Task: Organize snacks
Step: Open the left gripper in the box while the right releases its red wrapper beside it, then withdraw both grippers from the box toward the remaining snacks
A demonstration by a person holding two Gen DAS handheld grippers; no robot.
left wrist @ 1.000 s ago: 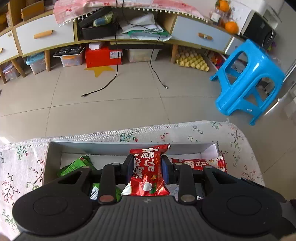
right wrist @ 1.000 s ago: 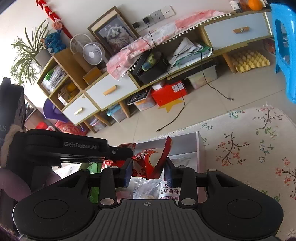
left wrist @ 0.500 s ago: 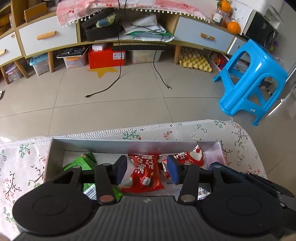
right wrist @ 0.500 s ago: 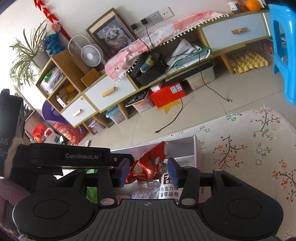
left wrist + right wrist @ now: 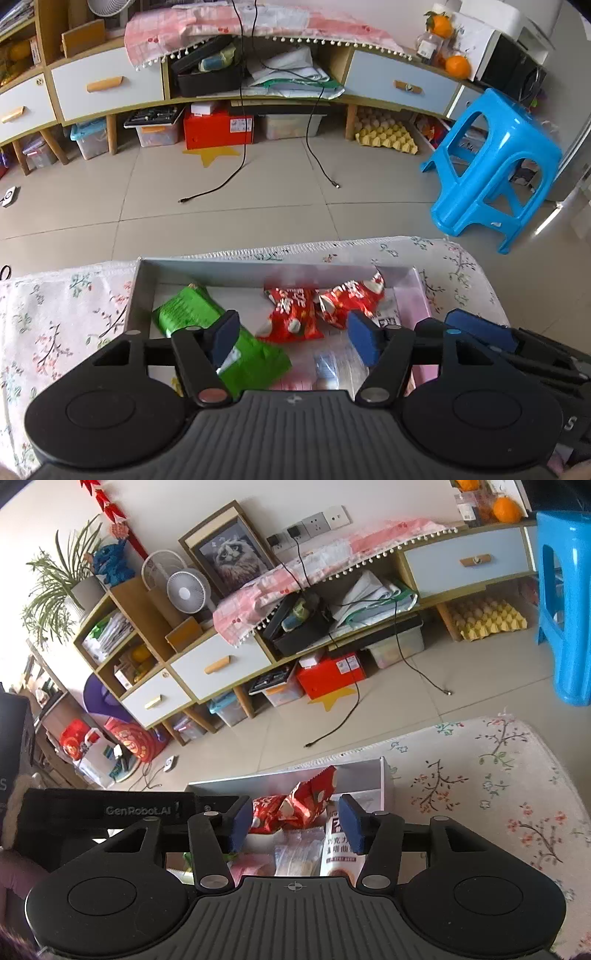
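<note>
A shallow grey box [image 5: 147, 280] [image 5: 369, 771] stands on the flowered tablecloth and holds the snacks. In the left wrist view a red packet [image 5: 291, 317] lies in the box, with a second red packet [image 5: 351, 297] to its right and a green packet [image 5: 192, 314] to its left. My left gripper [image 5: 293, 338] hovers above them, its jaws opening with nothing pressed between the pads. In the right wrist view my right gripper [image 5: 297, 825] is also opening above the red packets [image 5: 295, 808]; a white cookie pack [image 5: 338, 849] and a clear bag [image 5: 295, 853] lie below.
The flowered tablecloth [image 5: 480, 794] spreads to the right of the box. The table's far edge [image 5: 295, 251] drops to a tiled floor. A blue plastic stool [image 5: 491, 166] stands at the right. The other gripper's black body [image 5: 103, 808] sits close at the left.
Both grippers let go of their red packets, which dropped into the box. Both sets of jaws widened and both grippers rose a little above the box.
</note>
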